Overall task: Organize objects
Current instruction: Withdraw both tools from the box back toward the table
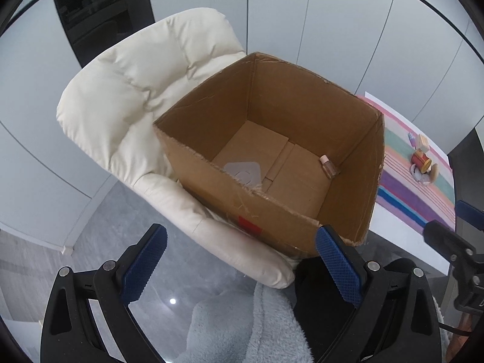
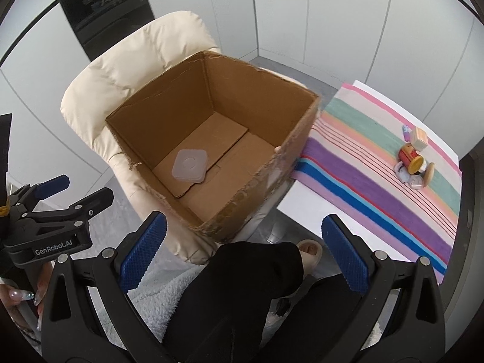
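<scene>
Cardboard box [image 1: 281,211] on chair, near wall hiding small bottle [image 1: 327,166] from right view, both tongs [image 1: 242,260] [image 2: 245,251] open, empty.

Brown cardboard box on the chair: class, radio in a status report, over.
Both hand-held grippers, left and right, open, empty. Brown cardboard box holds translucent square lid and small bottle. Remaining small items on striped cloth. Path clear.

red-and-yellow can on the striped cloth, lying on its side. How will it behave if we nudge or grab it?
The red-and-yellow can lies on its side, so a nudge across its axis would probably roll it. Small items crowd against it, so it may knock them. Its curved wall looks smooth, possibly slippery between flat pads; the striped cloth may damp rolling.
</scene>
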Tool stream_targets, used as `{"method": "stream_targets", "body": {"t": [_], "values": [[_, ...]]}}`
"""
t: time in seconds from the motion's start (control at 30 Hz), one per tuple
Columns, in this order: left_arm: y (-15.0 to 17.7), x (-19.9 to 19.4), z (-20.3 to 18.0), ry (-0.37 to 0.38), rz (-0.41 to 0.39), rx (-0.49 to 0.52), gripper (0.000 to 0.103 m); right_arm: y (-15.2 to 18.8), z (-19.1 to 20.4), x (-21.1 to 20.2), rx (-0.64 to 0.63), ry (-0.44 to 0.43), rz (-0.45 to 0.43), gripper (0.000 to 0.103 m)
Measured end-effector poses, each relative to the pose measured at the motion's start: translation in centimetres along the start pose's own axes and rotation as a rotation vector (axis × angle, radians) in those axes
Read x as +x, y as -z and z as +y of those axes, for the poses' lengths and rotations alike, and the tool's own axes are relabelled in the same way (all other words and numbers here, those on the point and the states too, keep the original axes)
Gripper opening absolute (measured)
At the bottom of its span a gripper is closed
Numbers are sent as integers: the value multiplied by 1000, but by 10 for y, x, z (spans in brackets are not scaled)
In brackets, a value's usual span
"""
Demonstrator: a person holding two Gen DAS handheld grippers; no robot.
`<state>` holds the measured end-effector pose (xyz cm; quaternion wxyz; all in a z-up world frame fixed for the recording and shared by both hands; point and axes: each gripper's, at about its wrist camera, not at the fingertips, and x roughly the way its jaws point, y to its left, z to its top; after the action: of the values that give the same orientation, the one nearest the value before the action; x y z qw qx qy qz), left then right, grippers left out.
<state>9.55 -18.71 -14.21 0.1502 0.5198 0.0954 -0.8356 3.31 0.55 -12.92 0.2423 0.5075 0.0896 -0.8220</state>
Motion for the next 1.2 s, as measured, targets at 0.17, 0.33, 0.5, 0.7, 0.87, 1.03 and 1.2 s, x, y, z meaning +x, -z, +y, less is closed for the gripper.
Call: {"method": "stream_targets", "body": {"t": [0.17,0.33,0.5,0.7,0.87,1.03,1.2], "values": [[-9,3,-22,25,-6,41,100,2,-24,-9,51,38,-19,103],[-13,3,-61,85,-4,100,100,14,-64,-27,130,106,-49,103],[-12,4,-110,141,13,183,99,31,-106,-44,216,158,-63,103],[-8,-1,-162,167,-9,287,99,59,-159,-67,328,214,-82,103],[-9,0,-197,201,-8,343,99,85,-199,-84,397,274,-85,103],[-11,0,-232,241,-2,385,99,109,-232,-95,473,317,-78,103],[-11,2,-267,265,16,432,99,130,-259,-103,536,348,-72,103]]}}
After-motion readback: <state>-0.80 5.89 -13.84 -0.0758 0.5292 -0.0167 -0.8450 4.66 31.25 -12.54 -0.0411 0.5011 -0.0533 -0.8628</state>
